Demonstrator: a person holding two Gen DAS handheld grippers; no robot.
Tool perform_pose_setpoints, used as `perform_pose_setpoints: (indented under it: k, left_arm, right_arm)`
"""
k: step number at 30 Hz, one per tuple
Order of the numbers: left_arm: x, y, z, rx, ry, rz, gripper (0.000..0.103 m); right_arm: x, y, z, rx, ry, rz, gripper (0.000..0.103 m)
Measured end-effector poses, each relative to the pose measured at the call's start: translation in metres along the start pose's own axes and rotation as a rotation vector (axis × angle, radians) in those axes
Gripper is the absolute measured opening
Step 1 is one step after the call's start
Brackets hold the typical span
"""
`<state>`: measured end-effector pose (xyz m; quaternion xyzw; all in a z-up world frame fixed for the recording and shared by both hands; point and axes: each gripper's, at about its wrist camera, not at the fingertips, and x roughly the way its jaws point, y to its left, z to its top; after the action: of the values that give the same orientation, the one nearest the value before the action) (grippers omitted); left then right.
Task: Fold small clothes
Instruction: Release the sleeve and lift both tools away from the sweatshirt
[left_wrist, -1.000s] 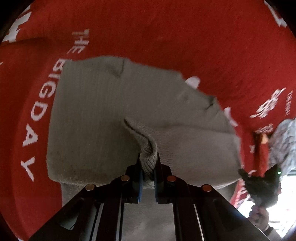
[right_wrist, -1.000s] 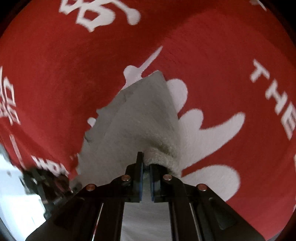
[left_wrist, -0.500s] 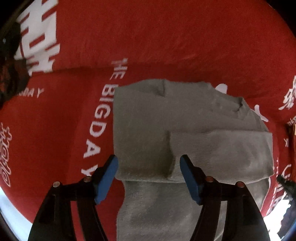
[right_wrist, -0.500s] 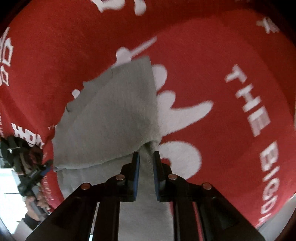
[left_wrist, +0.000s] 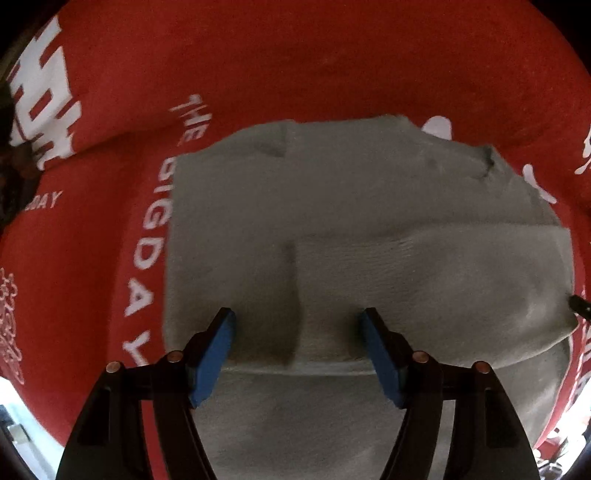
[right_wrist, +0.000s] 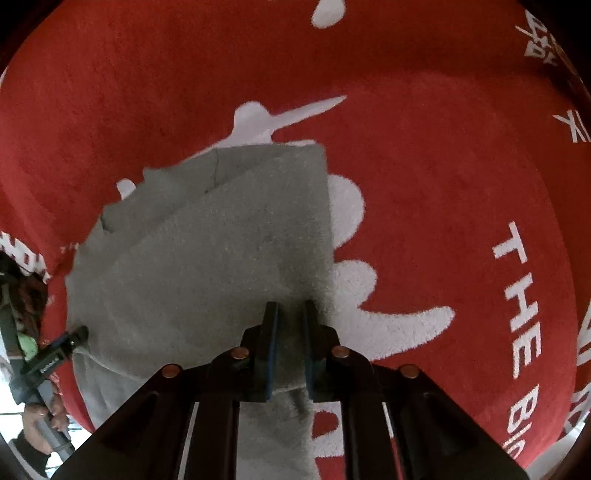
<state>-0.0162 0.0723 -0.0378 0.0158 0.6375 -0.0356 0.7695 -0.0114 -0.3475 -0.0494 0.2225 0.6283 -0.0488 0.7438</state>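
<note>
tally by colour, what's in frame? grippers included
Grey: 1, the garment, folded
Red: 1, the cloth under it, white print
Black with blue pads: 2, left gripper and right gripper
Total: 4

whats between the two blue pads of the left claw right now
Only the gray garment. In the left wrist view the left claw is wide open, and the edge of the folded-over flap shows in the gap between its pads, touching neither.

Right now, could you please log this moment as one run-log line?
left claw: open over grey garment | right claw: narrow gap at garment edge | surface: red cloth
</note>
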Motion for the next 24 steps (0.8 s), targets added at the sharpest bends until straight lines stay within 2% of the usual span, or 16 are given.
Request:
perform_pose_setpoints:
  k: [2, 3, 7, 14, 19, 24]
  left_arm:
    - [-0.003, 0.004, -0.002, 0.009, 0.007, 0.013, 0.071]
    - [-0.004, 0.005, -0.002, 0.013, 0.010, 0.020, 0.071]
    - [-0.010, 0.004, -0.004, 0.017, 0.026, 0.045, 0.071]
    - [-0.021, -0.010, -0.012, 0.040, 0.064, 0.031, 0.071]
    - [-0.031, -0.024, -0.024, 0.088, 0.091, 0.034, 0.071]
    - [-0.038, -0.031, -0.034, 0.117, 0.116, 0.036, 0.071]
  right_arm:
    - [-0.003, -0.006, -0.005, 0.007, 0.010, -0.035, 0.014]
    - [-0.005, -0.010, -0.008, 0.021, 0.022, -0.047, 0.020]
    - [-0.020, -0.018, -0.017, 0.096, 0.010, -0.049, 0.020]
    - [-0.031, 0.001, -0.037, 0.122, 0.034, -0.002, 0.020]
    - [-0.030, 0.015, -0.052, 0.170, 0.072, 0.063, 0.021]
    - [-0.029, 0.029, -0.063, 0.156, 0.106, 0.086, 0.021]
